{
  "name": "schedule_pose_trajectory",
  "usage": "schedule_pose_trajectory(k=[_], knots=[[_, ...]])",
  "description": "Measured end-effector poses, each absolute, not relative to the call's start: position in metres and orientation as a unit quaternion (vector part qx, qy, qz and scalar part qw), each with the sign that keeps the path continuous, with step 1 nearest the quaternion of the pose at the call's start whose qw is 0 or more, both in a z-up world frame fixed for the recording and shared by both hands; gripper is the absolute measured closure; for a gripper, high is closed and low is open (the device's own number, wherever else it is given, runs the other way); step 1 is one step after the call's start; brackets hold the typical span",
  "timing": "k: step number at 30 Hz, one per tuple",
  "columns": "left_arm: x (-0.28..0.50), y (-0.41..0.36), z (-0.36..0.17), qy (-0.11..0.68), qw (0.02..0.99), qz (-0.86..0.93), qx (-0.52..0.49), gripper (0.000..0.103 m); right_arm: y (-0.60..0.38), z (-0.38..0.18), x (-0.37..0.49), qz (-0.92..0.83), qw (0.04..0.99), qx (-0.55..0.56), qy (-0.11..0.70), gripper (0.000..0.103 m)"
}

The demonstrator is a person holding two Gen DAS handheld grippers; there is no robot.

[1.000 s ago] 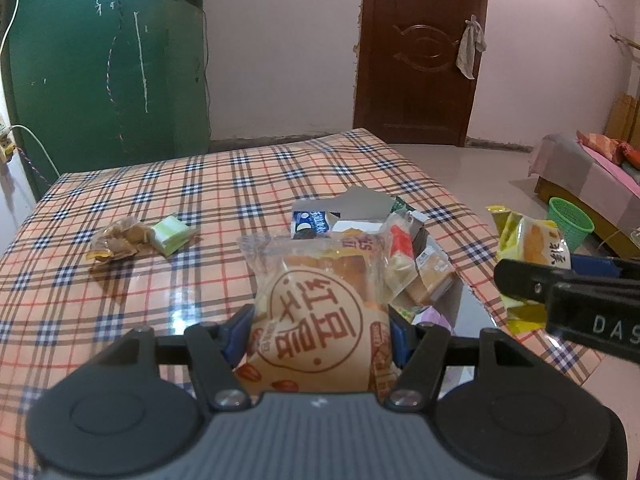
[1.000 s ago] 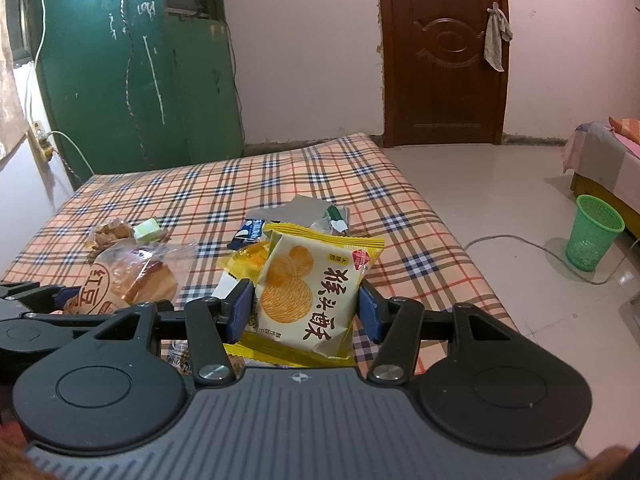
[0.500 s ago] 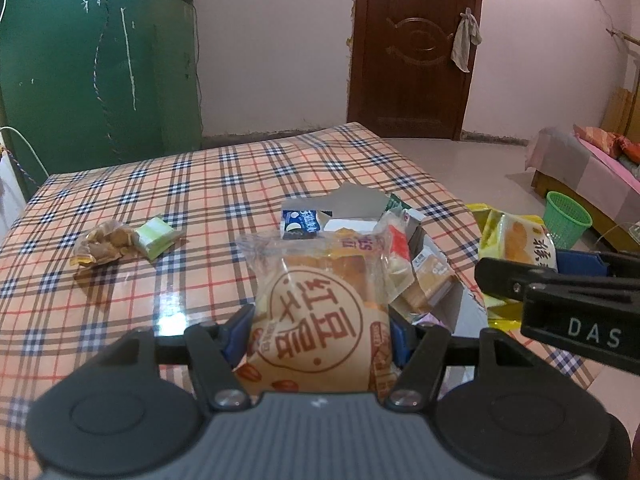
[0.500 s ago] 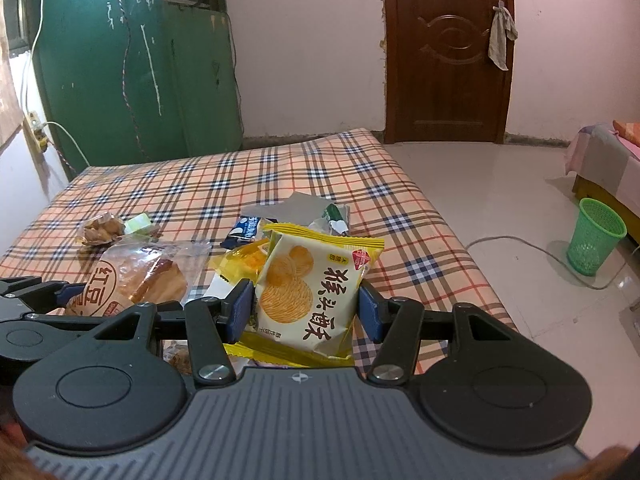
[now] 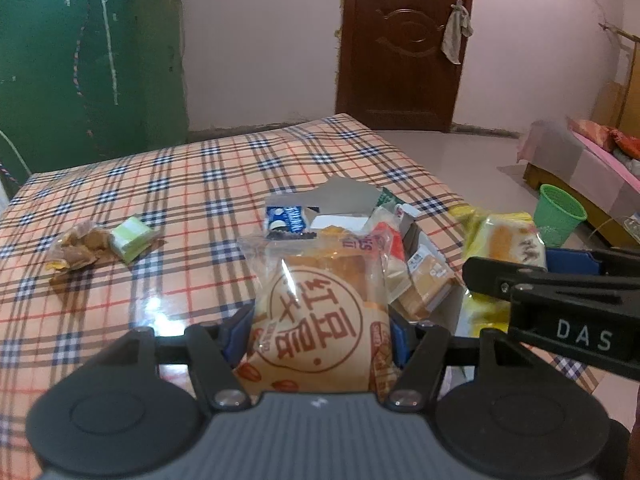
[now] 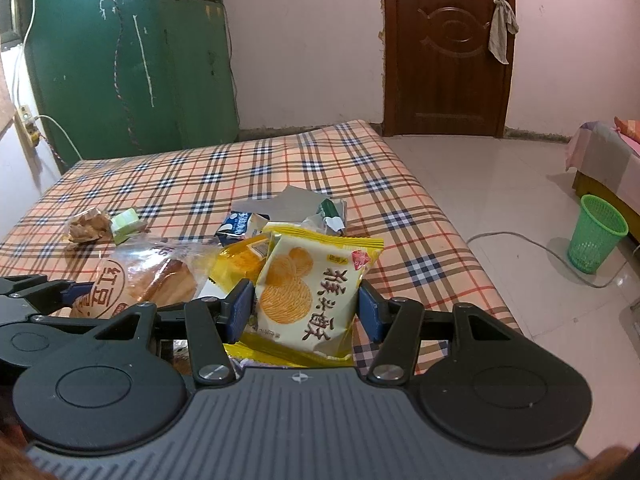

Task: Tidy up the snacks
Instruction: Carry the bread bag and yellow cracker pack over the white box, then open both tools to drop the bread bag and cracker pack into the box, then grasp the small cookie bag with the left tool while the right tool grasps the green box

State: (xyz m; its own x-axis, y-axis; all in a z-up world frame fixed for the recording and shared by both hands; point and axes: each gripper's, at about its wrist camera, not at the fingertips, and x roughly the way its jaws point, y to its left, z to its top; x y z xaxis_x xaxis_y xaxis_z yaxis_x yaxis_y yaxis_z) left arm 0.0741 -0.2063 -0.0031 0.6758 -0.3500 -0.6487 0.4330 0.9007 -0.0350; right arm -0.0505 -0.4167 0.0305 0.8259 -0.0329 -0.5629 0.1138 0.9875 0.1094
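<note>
A brown wooden door (image 6: 446, 46) with a rag (image 6: 502, 28) hung on it stands in the pale pink wall (image 6: 304, 40). Green panels (image 6: 116, 60) rise behind the plaid table's (image 6: 280, 160) far edge. A green basket (image 6: 596, 234) stands on the glossy tiled floor (image 6: 492, 192) near a low bed (image 5: 580, 168).

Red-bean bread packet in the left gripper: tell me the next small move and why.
Probably lower it a little further toward the grey cardboard box and let go there. The left gripper is clamped on the clear red-printed bread packet, held above the plaid tablecloth just short of the snacks piled in that box.
</note>
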Motion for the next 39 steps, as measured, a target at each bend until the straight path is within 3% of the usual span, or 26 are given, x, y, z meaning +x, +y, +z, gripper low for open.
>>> schedule_pose_trajectory(k=[6, 8, 11, 18, 22, 27, 29, 36, 39], knots=[[0.08, -0.211, -0.008, 0.337, 0.9, -0.273, 0.043, 0.038, -0.417, 0.03, -0.05, -0.046, 0.955, 0.067, 0.285, 0.027], [0.079, -0.21, -0.006, 0.332, 0.899, -0.283, 0.041, 0.029, -0.417, 0.031, -0.051, -0.048, 0.956, 0.066, 0.282, 0.026], [0.078, -0.207, -0.004, 0.326, 0.901, -0.282, 0.042, 0.028, -0.415, 0.035, -0.05, -0.054, 0.957, 0.065, 0.276, 0.021], [0.087, -0.168, 0.005, 0.32, 0.919, -0.228, 0.023, 0.027, -0.397, 0.044, -0.04, -0.04, 0.961, 0.053, 0.267, 0.01], [0.096, -0.133, 0.009, 0.313, 0.933, -0.176, 0.018, 0.022, -0.374, 0.047, -0.025, -0.019, 0.963, 0.042, 0.265, 0.002], [0.116, -0.081, 0.005, 0.305, 0.947, -0.099, 0.018, 0.012, -0.341, 0.049, -0.004, 0.016, 0.963, 0.03, 0.267, 0.001], [0.128, -0.061, 0.004, 0.296, 0.952, -0.075, 0.019, 0.002, -0.328, 0.05, 0.001, 0.029, 0.963, 0.025, 0.268, 0.0], [0.205, -0.01, -0.006, 0.309, 0.95, -0.034, 0.018, 0.002, -0.294, 0.049, 0.028, 0.058, 0.959, 0.01, 0.276, 0.0], [0.232, -0.013, -0.014, 0.31, 0.948, -0.041, 0.067, 0.002, -0.284, 0.044, 0.043, 0.067, 0.957, 0.006, 0.283, 0.0]])
